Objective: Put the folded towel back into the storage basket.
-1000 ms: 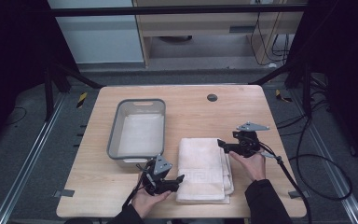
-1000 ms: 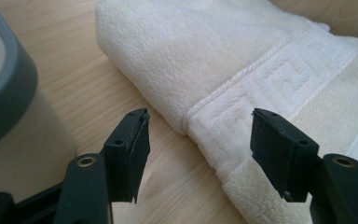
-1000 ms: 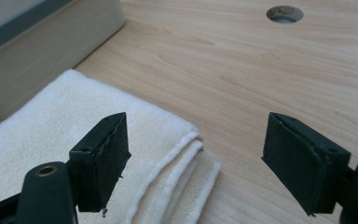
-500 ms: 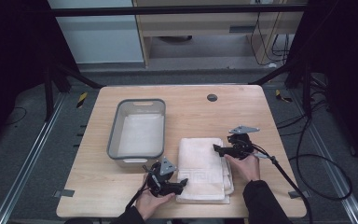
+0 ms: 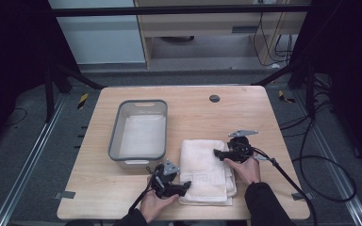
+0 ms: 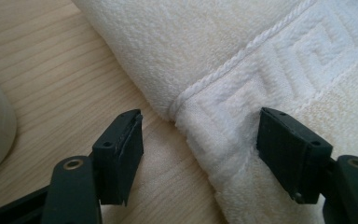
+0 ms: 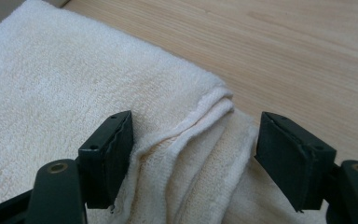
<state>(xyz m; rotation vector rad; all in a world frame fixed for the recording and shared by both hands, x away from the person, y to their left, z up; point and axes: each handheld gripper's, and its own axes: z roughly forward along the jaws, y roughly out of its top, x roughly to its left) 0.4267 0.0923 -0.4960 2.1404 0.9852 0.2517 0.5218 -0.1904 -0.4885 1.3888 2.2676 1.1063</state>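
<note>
From the high view, your folded white towel (image 5: 206, 171) lies near the bench's (image 5: 264, 117) front edge, right of its middle, just beside the grey bin (image 5: 140, 129). Your left gripper (image 5: 185, 185) sits at the towel's front left corner, and your right gripper (image 5: 216, 152) reaches in over its far right corner.

In the left gripper view, your jaws stand wide apart and hold nothing. One jaw is over bare wood, the other over the towel's (image 6: 270, 60) patterned border, with the hemmed edge between them.

In the right gripper view, your jaws are again spread wide and empty, straddling the layered corner of the towel (image 7: 74, 84), with bare bench (image 7: 284, 51) beyond.
</note>
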